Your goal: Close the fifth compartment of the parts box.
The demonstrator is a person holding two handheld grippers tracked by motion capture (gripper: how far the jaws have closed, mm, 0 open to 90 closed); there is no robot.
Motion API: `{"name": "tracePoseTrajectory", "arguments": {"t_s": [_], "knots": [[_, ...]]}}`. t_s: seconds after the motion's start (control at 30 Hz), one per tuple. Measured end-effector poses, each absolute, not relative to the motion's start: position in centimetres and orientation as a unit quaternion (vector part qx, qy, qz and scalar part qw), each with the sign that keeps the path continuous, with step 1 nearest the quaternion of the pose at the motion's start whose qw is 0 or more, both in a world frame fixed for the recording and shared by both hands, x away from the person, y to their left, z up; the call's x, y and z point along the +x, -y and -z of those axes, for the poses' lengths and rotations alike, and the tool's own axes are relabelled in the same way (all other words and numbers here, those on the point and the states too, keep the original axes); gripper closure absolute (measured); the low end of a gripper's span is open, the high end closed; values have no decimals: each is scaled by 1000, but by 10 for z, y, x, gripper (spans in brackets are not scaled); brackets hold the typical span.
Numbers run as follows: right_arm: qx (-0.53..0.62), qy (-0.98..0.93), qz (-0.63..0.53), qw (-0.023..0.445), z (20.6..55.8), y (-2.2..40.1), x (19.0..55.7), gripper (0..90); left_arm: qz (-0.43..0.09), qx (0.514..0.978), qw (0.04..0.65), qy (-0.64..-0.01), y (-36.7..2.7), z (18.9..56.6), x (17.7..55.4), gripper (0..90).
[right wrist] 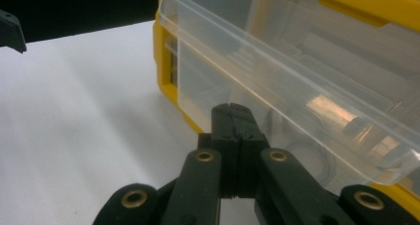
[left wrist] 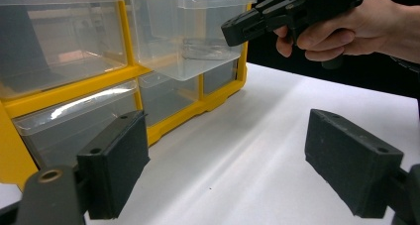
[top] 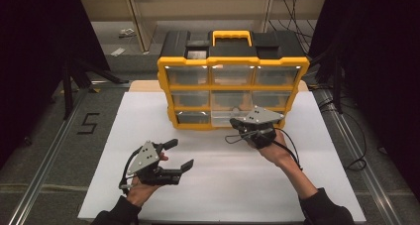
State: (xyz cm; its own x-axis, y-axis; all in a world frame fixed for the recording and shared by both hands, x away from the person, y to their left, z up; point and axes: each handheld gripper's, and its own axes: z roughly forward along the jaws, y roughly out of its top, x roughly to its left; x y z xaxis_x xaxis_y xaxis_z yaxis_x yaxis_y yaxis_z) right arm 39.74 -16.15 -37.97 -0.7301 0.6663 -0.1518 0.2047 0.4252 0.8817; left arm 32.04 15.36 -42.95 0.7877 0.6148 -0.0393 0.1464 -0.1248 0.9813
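Observation:
A yellow organizer (top: 233,61) with several clear drawers stands at the far middle of the white table (top: 218,175). Its bottom middle drawer (top: 223,117) is pulled partway out. My right gripper (top: 234,122) is shut, its tips at that drawer's front. In the right gripper view the closed jaws (right wrist: 233,111) rest against the drawer's clear front wall (right wrist: 277,61), below its rim, with nothing visible between them. A faint round clear thing (right wrist: 307,160) lies inside the drawer. My left gripper (top: 179,154) is open and empty, low over the table at the front left, aimed toward the organizer (left wrist: 69,93).
The left gripper view shows the right gripper (left wrist: 229,31) and its hand beside the open drawer (left wrist: 188,36). Bare white table lies between the two grippers. Dark stands and cables sit on the floor on both sides, and a metal rail (top: 44,175) runs along the left.

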Motion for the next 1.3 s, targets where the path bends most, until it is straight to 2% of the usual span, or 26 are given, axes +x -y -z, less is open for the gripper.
{"name": "tracePoseTrajectory", "arguments": {"t_s": [1.3], "knots": [[259, -802, -463, 274, 373, 151, 404, 900, -193, 724, 607, -265, -154, 430, 320, 167]]}}
